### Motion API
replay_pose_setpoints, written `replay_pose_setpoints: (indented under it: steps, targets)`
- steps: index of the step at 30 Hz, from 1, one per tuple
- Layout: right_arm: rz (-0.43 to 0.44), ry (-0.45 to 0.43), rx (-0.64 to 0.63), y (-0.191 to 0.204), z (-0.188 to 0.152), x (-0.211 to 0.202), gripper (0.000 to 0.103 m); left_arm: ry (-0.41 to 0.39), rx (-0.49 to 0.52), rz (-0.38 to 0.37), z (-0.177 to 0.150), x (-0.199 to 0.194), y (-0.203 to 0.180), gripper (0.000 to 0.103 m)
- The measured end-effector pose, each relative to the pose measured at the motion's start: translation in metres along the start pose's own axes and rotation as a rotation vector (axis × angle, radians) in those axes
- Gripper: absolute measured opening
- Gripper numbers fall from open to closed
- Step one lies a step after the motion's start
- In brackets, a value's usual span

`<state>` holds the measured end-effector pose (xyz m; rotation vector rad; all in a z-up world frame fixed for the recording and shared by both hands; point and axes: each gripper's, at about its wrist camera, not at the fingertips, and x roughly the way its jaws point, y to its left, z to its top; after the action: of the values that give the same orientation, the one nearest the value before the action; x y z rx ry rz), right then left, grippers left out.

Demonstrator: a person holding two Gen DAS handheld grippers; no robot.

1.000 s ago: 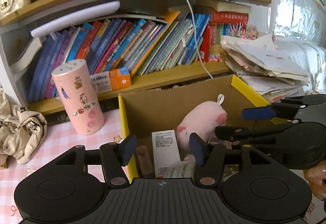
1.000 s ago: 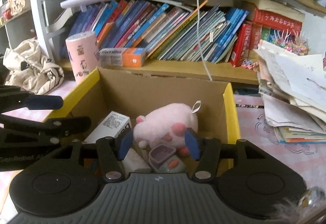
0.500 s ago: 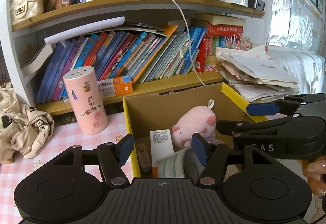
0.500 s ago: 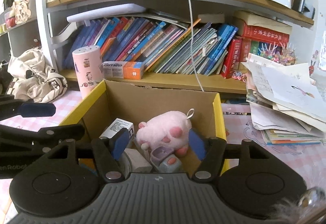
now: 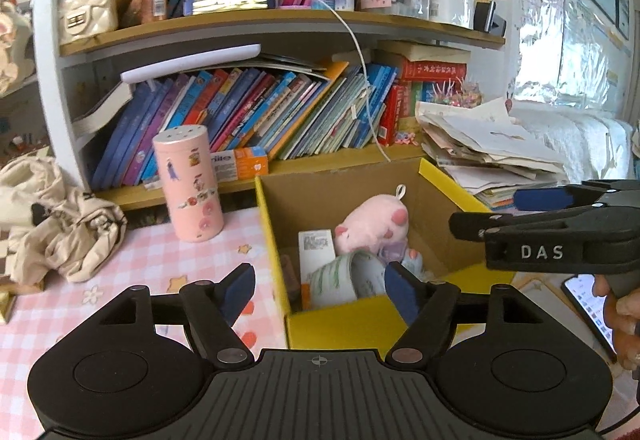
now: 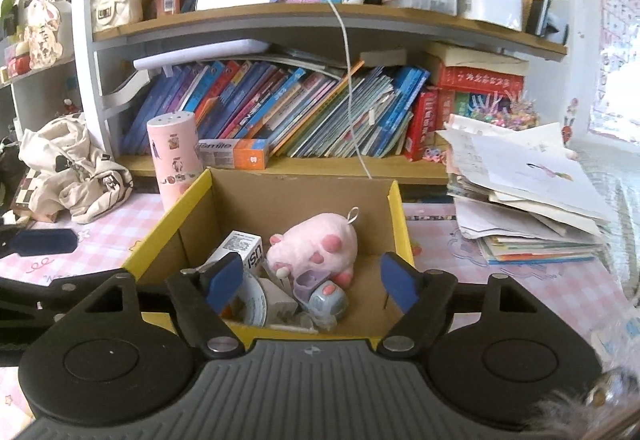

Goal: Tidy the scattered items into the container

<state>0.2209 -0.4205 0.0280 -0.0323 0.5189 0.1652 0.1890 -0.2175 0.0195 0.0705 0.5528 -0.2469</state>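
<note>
A cardboard box with a yellow rim point(image 5: 272, 224) point(image 6: 168, 224) stands on the pink checked tabletop. Inside lie a pink plush pig point(image 5: 372, 224) point(image 6: 316, 244), a small white carton point(image 5: 316, 252) point(image 6: 240, 248), a rolled green-striped item point(image 5: 344, 276) and a purple-grey toy point(image 6: 320, 292). My left gripper point(image 5: 320, 292) hovers at the box's near left corner, its jaws opening with nothing between them. My right gripper point(image 6: 310, 280) hangs over the near rim, also opening and empty. It shows from the side point(image 5: 540, 215) in the left wrist view.
A pink sticker-covered canister point(image 5: 188, 183) point(image 6: 174, 155) stands left of the box. A beige cloth bag point(image 5: 60, 224) lies further left. A paper stack point(image 6: 528, 191) sits right. A bookshelf point(image 5: 280, 15) rises behind, with a cable hanging down. A phone point(image 5: 588, 304) lies near the person's hand.
Both grippers have drawn back and slightly up from the box, and their jaws have widened. The rolled striped item now lies in the box's front part.
</note>
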Motion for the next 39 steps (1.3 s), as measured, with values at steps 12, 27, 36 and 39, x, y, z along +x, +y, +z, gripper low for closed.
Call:
replay_pose_setpoints:
  steps: [12,27,36,39]
  targets:
    - [-0.111,0.007,0.0,0.027,-0.032,-0.036,0.095,0.016,-0.024,0.023,-0.03,-0.039,0.017,0.081]
    - [-0.164,0.057,0.007,0.066,-0.056,-0.054,0.103,0.013,-0.045,0.083,-0.054,-0.07,0.043,0.086]
    - [-0.132,0.086,0.013,0.095,-0.063,-0.056,0.103,0.034,-0.061,0.122,-0.07,-0.09,0.067,0.093]
    - [-0.11,0.093,-0.011,0.11,-0.065,-0.056,0.103,0.035,-0.072,0.135,-0.073,-0.096,0.076,0.094]
